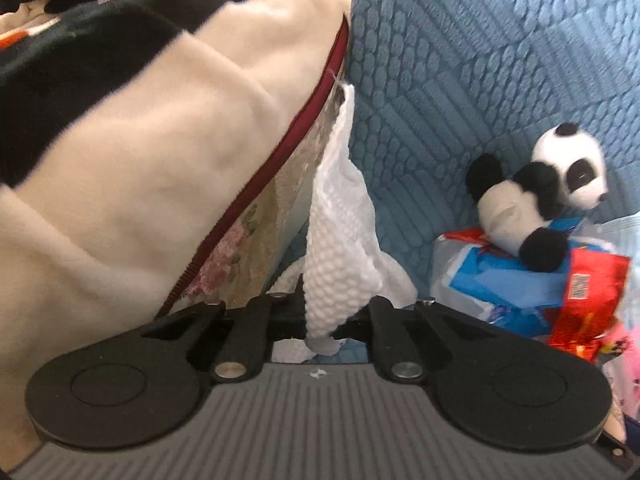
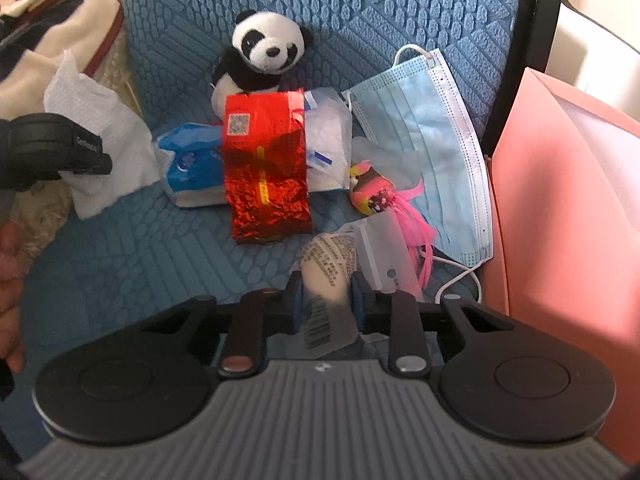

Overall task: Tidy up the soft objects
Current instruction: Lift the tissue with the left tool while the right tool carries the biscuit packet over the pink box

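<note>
A blue quilted cloth surface [image 2: 168, 248] is seen, matt and embossed; the red packet [image 2: 266, 168] is glossy crinkled foil, the panda [image 2: 266, 46] plush, the tissue [image 1: 340, 232] dimpled paper.

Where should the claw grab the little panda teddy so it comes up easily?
Grab the small black-and-white plush panda around its soft round head, coming down from above. In the right wrist view it sits upright against the blue quilted cushion, head clear on top, while the shiny red foil packet covers its lower body in front. That is probably the easiest part to pinch.
</note>
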### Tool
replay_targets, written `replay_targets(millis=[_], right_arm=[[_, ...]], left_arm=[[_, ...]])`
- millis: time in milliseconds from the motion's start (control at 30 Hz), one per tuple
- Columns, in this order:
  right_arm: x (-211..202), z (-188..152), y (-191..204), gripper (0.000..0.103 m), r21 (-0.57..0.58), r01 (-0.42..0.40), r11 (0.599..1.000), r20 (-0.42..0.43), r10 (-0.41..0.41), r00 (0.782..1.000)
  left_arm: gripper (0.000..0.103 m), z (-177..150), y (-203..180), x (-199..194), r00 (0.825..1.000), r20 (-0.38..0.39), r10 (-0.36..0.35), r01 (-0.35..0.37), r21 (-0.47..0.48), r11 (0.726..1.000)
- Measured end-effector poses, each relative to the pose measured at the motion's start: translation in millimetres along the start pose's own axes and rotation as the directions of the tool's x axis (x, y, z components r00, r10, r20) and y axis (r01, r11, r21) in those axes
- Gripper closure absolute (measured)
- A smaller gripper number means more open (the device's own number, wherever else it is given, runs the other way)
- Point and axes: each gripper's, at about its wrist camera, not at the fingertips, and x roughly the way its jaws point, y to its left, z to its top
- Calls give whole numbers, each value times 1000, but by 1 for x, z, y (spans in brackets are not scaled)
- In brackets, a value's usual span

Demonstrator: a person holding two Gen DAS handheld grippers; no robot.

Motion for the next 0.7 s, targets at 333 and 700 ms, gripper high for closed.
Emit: replay_targets(millis=[333,700], right_arm=[[-23,-3,5,80,13,-24,1000,42,24,999],[-55,-19,-2,89,22,-21,1000,65,19,998]], left_arm=[[94,-9,13,-53,992,55,-114,116,-32,993],[94,-25,12,-95,980,57,-189,190,-10,982]])
